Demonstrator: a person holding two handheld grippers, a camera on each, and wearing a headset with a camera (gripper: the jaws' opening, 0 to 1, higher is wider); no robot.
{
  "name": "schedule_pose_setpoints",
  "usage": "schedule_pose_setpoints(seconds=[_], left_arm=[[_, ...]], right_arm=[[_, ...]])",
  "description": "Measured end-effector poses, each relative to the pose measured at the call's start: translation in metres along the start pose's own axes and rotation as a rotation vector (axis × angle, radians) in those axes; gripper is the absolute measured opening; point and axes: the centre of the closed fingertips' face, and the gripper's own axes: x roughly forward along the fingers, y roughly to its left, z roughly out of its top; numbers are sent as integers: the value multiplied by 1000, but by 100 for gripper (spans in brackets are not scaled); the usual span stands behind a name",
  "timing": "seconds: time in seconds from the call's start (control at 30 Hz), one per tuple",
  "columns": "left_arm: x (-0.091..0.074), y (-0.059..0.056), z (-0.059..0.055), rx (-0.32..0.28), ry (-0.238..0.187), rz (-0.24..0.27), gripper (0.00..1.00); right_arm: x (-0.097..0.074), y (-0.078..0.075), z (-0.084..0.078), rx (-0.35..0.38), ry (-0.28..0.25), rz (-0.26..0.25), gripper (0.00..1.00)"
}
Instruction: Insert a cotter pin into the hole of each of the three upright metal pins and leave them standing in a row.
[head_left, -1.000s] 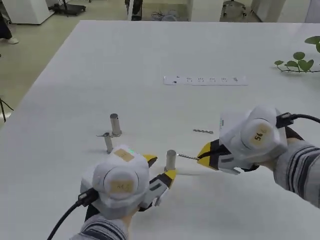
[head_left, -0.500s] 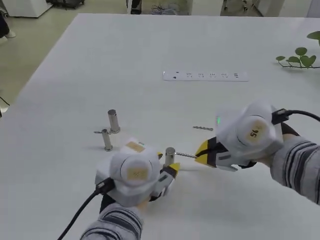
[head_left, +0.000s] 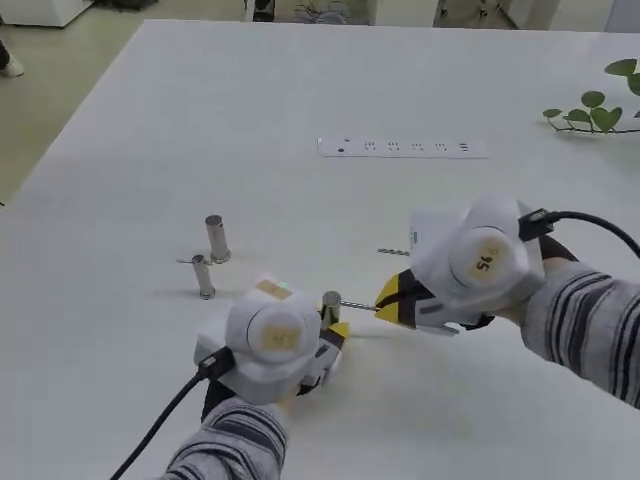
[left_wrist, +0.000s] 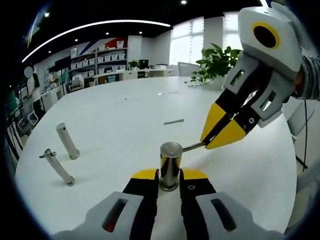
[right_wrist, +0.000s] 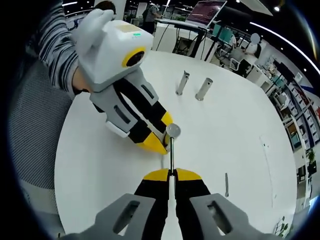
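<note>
Head view lets us count three metal pins, all standing up on the white table (head_left: 300, 100). The first pin (head_left: 331, 300) stands between the jaws of the left gripper (left_wrist: 170, 176), which squeeze its lower part. The second pin (head_left: 203, 276) and the third pin (head_left: 214, 238) stand close together, off to the left and well apart from the first pin.

We count three cotter pins too. The held cotter pin (left_wrist: 194, 146) is pinched in the closed tips of the right gripper (right_wrist: 171, 174). Its free end touches the side of the first pin near the top, but we cannot tell if it is in the hole. The fitted cotter pin (head_left: 185, 261) sticks through the top of the second pin. The loose cotter pin (head_left: 393, 252) lies flat on the table behind the right gripper.

Farther back lies one white power strip (head_left: 403, 148). One green plant (head_left: 603, 117) sits at the table's right edge. Around the table we see a big room with shelves (left_wrist: 95, 67).
</note>
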Motion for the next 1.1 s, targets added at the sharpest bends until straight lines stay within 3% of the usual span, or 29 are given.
schedule_pose_setpoints(seconds=[0.27, 1.1], left_arm=[[1, 0, 1, 2, -8, 14, 10], [1, 2, 1, -61, -23, 64, 10]], right_arm=[[-7, 2, 10, 65, -36, 13, 0], [10, -2, 31, 36, -63, 6, 0]])
